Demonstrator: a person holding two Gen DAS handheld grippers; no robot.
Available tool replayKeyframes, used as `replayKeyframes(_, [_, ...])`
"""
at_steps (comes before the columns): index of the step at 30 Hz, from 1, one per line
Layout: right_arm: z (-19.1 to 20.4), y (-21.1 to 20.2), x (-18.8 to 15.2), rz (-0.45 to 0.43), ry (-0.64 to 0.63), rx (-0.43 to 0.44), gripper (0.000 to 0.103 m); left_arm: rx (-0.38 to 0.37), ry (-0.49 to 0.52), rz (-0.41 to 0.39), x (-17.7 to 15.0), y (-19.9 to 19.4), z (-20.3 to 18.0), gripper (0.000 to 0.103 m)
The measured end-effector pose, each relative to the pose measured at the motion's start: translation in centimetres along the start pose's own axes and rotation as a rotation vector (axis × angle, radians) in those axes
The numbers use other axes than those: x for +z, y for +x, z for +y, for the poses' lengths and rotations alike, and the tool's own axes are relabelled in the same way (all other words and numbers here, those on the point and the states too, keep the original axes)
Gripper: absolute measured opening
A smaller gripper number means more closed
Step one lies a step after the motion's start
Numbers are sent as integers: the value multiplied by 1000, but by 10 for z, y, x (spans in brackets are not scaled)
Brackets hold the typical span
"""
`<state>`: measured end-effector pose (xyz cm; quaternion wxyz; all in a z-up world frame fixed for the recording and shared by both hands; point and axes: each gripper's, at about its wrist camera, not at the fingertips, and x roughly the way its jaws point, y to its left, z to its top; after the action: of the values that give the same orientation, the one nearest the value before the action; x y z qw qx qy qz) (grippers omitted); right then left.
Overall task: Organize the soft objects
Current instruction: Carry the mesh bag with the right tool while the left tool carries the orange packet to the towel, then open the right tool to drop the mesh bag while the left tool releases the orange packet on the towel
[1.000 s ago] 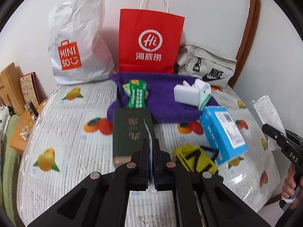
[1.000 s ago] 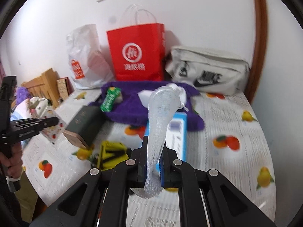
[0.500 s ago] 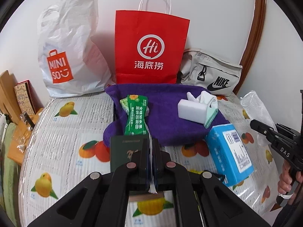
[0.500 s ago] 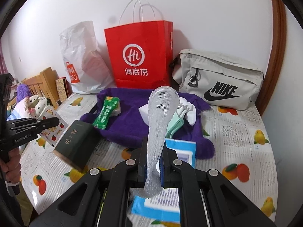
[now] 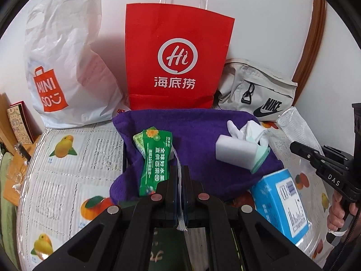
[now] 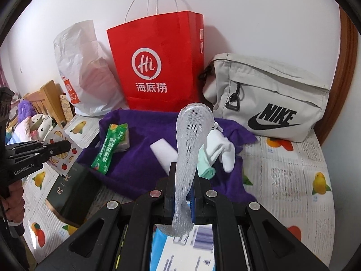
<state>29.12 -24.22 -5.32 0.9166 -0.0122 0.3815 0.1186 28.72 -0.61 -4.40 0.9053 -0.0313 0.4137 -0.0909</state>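
A purple towel (image 5: 198,131) (image 6: 144,135) lies on the table below the red bag. On it lie a green snack packet (image 5: 155,158) (image 6: 110,149), a white sponge block (image 5: 237,153) (image 6: 163,153) and white socks (image 5: 250,131) (image 6: 223,149). My left gripper (image 5: 180,174) (image 6: 65,145) is shut on a thin fruit-print sachet (image 6: 65,155), seen edge-on in its own view. My right gripper (image 6: 182,174) (image 5: 295,145) is shut on a white foam net sleeve (image 6: 191,140) (image 5: 295,126) that stands up over the towel's near edge.
A red paper bag (image 5: 178,58), a white Miniso bag (image 5: 67,67) and a grey Nike pouch (image 5: 259,94) stand along the back wall. A blue box (image 5: 282,201) and a dark green box (image 6: 70,192) lie near the towel. Wooden furniture (image 6: 47,99) is at left.
Both grippers have moved forward toward the towel and the back wall, still holding the sachet and the net sleeve. The green and blue boxes have slid below them.
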Motion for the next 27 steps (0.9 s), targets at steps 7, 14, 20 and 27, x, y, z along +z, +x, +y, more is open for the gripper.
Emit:
replayKeyframes(7, [-10, 23, 15, 24, 14, 21, 9, -3, -7, 11, 11, 19, 1, 4])
replayKeyframes(14, [-14, 56, 29, 67, -1, 46, 9, -15, -14, 37, 23, 42, 4, 4])
replayKeyframes(20, [-23, 88, 31, 136, 12, 47, 10, -25, -7, 66, 32, 66, 2, 4])
replayKeyframes(27, [-25, 110, 26, 179, 13, 72, 10, -48, -8, 111, 32, 93, -1, 4])
